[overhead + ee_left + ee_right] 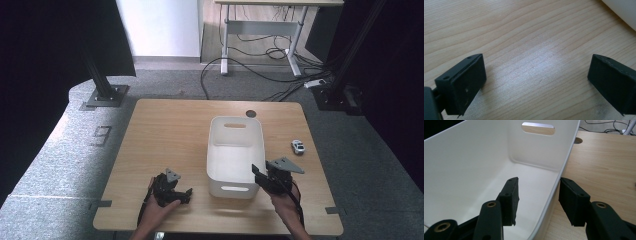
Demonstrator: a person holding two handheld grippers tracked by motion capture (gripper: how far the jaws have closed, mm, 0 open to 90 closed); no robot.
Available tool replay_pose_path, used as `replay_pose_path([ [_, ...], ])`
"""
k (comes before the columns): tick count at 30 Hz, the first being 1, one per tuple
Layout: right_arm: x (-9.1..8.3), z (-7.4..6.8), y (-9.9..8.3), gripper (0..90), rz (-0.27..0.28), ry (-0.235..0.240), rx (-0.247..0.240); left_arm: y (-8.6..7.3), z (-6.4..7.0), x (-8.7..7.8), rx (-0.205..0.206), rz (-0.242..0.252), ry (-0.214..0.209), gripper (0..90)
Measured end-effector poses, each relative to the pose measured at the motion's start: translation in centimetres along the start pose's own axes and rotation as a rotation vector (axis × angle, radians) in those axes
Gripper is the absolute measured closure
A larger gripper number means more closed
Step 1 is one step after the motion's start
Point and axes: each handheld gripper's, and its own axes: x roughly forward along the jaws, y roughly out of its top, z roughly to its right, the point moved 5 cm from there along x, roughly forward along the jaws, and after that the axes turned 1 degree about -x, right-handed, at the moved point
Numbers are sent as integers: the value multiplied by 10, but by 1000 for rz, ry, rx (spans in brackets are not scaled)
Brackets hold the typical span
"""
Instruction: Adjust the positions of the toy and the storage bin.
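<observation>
A white plastic bin (220,191) with handle slots stands empty at the middle of the wooden table (165,135). My right gripper (257,172) is at the bin's near right corner. In the right gripper view the right gripper (539,185) is open and straddles the bin (474,165) wall, one jaw inside and one outside, with a gap left around the rim. My left gripper (187,194) rests low near the table's front edge, left of the bin. The left gripper (536,65) is wide open over bare wood, with a bin (624,10) corner beyond it.
A small white toy car (298,146) sits on the table to the right of the bin. A round cable hole (251,113) lies behind the bin. Cables (260,70) trail over the floor beyond the table, near a desk frame (225,45).
</observation>
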Motion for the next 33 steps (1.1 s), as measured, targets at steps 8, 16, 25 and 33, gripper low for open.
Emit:
replay_pose_path([
  [8,3,-3,1,499,2,7,4,0,0,0,4,-3,0,17],
  [16,6,-6,3,499,0,12,0,0,0,0,4,-3,0,17],
  [25,9,-9,4,497,1,19,6,0,0,0,3,-3,0,17],
  [33,10,-10,4,493,1,23,7,0,0,0,3,-3,0,17],
])
